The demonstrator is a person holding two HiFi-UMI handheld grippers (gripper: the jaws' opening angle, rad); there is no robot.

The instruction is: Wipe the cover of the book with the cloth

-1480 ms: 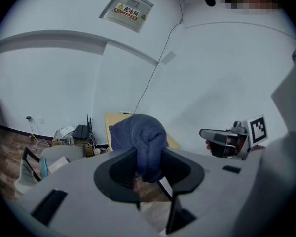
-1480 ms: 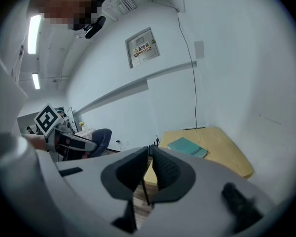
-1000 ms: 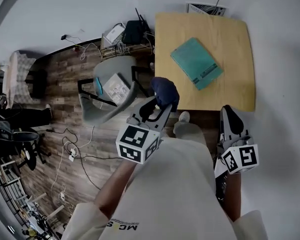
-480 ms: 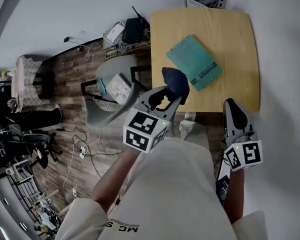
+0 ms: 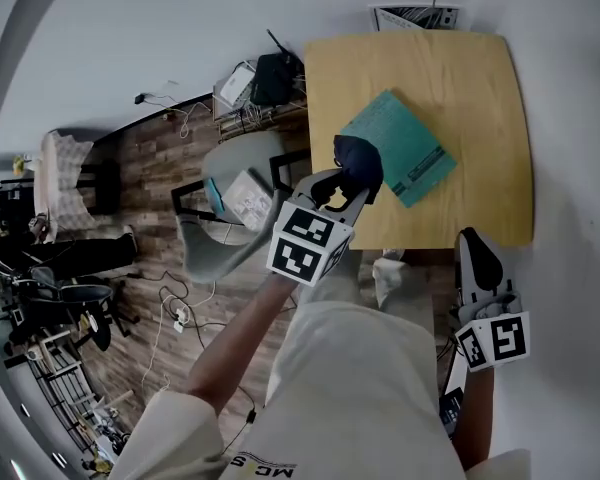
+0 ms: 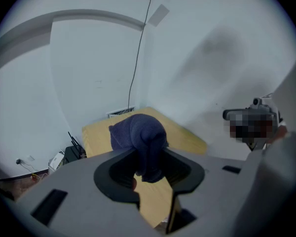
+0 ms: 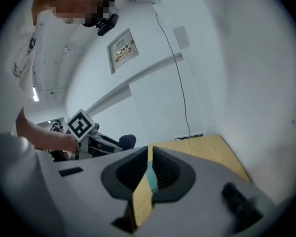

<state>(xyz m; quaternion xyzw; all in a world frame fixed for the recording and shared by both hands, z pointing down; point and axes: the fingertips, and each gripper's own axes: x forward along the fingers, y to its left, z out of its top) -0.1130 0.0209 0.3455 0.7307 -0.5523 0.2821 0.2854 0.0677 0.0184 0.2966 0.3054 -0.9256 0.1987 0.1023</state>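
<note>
Bring the left gripper [image 5: 348, 182] down to lay the dark blue cloth [image 5: 358, 162] flat on the book [image 5: 408, 150], then push away across the cover in long, slow strokes. Press softly, hard enough to rub but not so hard as to shove the book along the table [image 5: 480, 78]. Hold on to the cloth the whole way: pinched tight in the left gripper right now, bunched into a round lump past the tips and hanging down a little between them. Wipe with the soft lump only, and keep the hard tips off the cover. Maybe use the right gripper [image 5: 477, 260] to pin down a corner against sliding: closed with nothing in it, low and back by the near edge of the table, well apart from the book. Now for the book: thin, flat and blue-green, with a band of small dark print along one long edge, too tiny to read. Lying on the light wooden table, turned at a slant, just ahead of the left gripper and a bit to its right, with the cloth over the near left corner. Cannot tell whether touching the cover yet or just above it. Hidden behind the cloth in the left gripper view. Seen only as a thin blue-green sliver far ahead in the right gripper view.
</note>
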